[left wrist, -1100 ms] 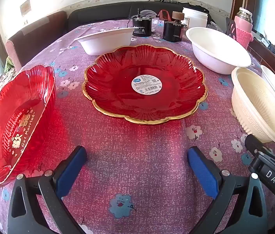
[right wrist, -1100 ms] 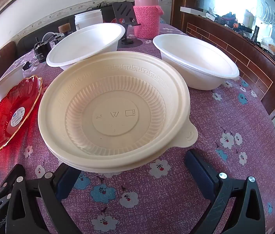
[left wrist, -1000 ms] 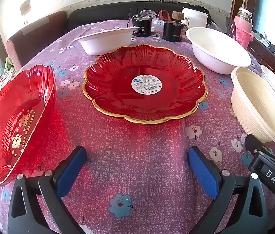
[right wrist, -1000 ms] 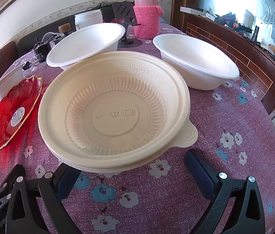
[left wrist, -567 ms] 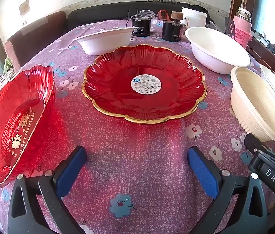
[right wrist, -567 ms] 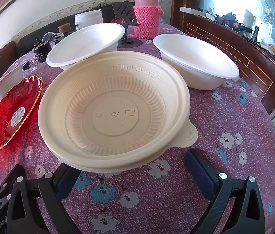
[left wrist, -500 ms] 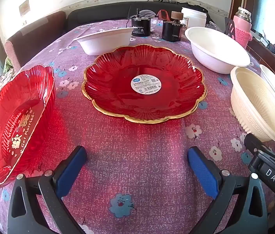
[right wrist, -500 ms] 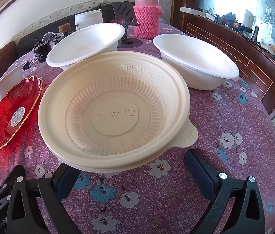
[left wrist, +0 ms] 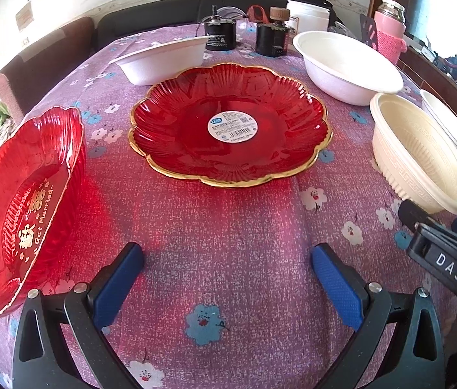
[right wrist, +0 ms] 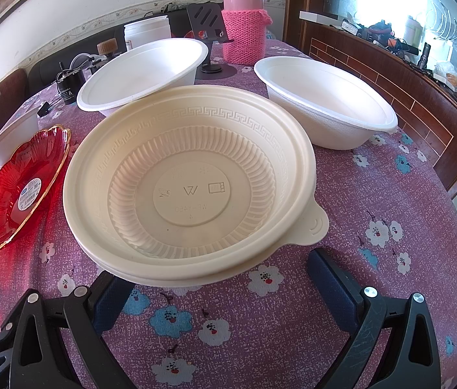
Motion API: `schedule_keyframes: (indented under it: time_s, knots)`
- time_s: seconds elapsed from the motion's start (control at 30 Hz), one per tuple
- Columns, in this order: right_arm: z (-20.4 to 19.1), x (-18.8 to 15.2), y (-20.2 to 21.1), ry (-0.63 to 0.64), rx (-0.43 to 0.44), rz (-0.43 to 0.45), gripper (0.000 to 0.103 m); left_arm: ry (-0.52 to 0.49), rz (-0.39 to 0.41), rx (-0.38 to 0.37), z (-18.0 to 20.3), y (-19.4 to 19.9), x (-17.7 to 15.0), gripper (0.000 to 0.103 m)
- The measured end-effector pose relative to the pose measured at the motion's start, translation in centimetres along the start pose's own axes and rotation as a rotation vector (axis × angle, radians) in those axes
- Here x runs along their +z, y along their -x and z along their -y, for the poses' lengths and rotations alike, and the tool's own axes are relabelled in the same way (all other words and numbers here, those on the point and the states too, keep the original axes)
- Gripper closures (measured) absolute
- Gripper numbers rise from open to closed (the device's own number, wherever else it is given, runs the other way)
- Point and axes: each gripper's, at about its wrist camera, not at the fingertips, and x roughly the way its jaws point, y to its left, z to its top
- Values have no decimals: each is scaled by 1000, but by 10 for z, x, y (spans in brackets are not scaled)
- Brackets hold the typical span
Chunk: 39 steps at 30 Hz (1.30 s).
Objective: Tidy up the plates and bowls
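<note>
A gold-rimmed red plate (left wrist: pixel 228 123) lies on the purple flowered tablecloth (left wrist: pixel 222 227), ahead of my open, empty left gripper (left wrist: pixel 228 278). A deeper red dish (left wrist: pixel 24 201) with gold lettering sits at the left. A cream plastic bowl (right wrist: pixel 189 181) sits right in front of my open, empty right gripper (right wrist: pixel 222 291); its near rim reaches over the left fingertip. It also shows in the left wrist view (left wrist: pixel 419 155). White foam bowls stand behind it (right wrist: pixel 144 71) and to the right (right wrist: pixel 325 103). Another white bowl (left wrist: pixel 163 58) stands at the far left.
A pink thermos in a knitted sleeve (right wrist: pixel 244 26), a black phone stand (right wrist: pixel 209 32), a white tub (right wrist: pixel 147 32) and dark jars (left wrist: pixel 273 39) stand at the table's far end. A wooden ledge (right wrist: pixel 390 74) runs along the right. The right gripper (left wrist: pixel 445 259) shows in the left wrist view.
</note>
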Motion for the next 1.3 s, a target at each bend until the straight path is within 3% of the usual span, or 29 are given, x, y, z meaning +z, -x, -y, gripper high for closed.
schedule_keyframes:
  time_s: [0.23,0.4,0.5,0.63,0.73,0.8,0.9,1.0,1.13,1.3]
  knots:
    - [0,0,0,-1,0,-1,1,35,5,41,6,10,-14,0]
    - [1,-4,5,41,52,-76,1,22,-43,16,5,17,-22,0]
    - [-2,-12,10,61,42,-84,1,13,-5,11,5,24,-34,0]
    - [0,-22,18,66,48,-107,1,-1,-9,3,5,31,-43,0]
    - [2,-31,26,86,60,-117,1,-21,-62,-26,3,35,-45,0]
    - [4,-36,30,101,74,-124,1,-3,-64,-90,-3,44,-49,0]
    - [6,-42,35,126,94,-132,1,23,31,-205,-15,75,-55,0]
    - [9,-50,41,146,112,-127,1,-10,211,-183,-26,119,-56,0]
    - [8,-55,45,190,132,-139,1,-74,329,-189,-41,168,-45,0]
    - [18,-58,53,191,135,-178,3,-28,588,-221,-73,252,-34,0]
